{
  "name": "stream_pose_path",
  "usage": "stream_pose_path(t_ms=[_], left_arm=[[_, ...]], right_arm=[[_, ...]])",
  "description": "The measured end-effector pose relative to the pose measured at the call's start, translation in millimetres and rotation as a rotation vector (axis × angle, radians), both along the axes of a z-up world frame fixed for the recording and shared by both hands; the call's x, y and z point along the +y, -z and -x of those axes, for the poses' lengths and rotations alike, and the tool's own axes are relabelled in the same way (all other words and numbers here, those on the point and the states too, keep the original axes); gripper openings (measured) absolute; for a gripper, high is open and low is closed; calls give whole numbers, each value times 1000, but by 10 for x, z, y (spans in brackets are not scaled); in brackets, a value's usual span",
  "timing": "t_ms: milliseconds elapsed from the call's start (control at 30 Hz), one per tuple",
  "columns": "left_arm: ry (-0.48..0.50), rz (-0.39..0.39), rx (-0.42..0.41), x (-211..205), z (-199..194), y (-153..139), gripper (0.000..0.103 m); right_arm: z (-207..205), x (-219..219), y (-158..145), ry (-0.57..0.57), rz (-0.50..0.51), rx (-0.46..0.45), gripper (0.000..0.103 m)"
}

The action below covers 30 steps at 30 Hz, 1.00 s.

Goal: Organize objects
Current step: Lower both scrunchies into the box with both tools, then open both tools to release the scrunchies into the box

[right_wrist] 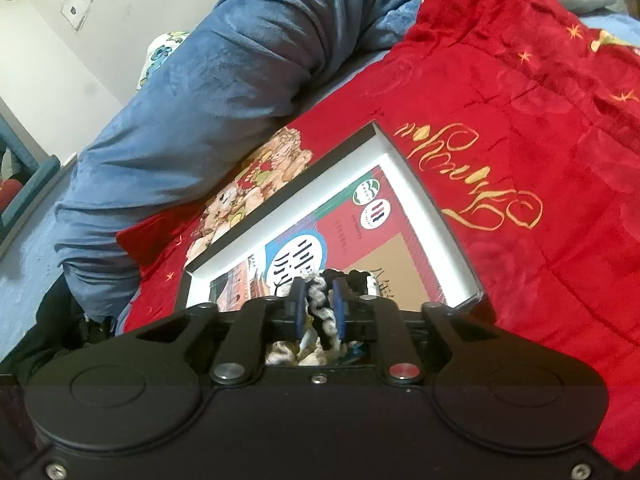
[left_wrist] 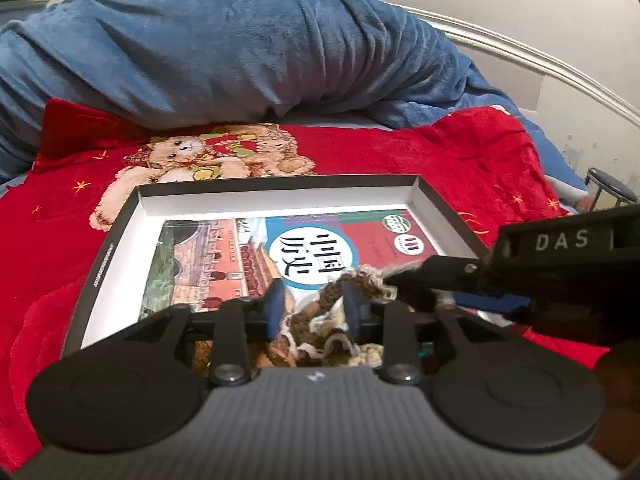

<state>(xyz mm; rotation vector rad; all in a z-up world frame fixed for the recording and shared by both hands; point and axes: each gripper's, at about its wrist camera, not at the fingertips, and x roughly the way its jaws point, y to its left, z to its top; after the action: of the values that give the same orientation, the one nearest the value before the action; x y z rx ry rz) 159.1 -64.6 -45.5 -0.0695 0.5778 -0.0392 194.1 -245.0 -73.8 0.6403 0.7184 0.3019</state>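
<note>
Both grippers are down over the box [left_wrist: 120, 236] now, low centre of each wrist view, angled downward, and between them hangs the knitted piece [left_wrist: 320, 320], a chunky brown-and-cream yarn thing, possibly a scarf, draped over the history book [left_wrist: 224, 256] lying in the box on the red blanket [left_wrist: 460, 160] on the bed. This looks light, soft and floppy: it will sag and trail, and loose loops could snag on a finger. Best hold seems a bunched thick fold, not a single strand. The left gripper [left_wrist: 314, 304] has its fingers parted, yarn lying between the blue pads without being squeezed. The right gripper [right_wrist: 318, 306] has fingers set narrower, close on a twisted rope of yarn; whether they truly pinch it, I cannot tell.
</note>
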Motion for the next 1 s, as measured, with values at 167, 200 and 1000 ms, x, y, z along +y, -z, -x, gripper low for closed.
stream_pose_path(t_ms=[167,200,1000], left_arm=[[11,1,12,26,38,-84,70],[16,10,15,43,51,-109,73],[-10,-145,-135,597,1128,-1227,87]], right_arm=[[17,-17,-64,-45,-8,-12,47],[30,-23,-91,-55,-11,-19,48],[1065,-320,-886,23,-28,-220,99]])
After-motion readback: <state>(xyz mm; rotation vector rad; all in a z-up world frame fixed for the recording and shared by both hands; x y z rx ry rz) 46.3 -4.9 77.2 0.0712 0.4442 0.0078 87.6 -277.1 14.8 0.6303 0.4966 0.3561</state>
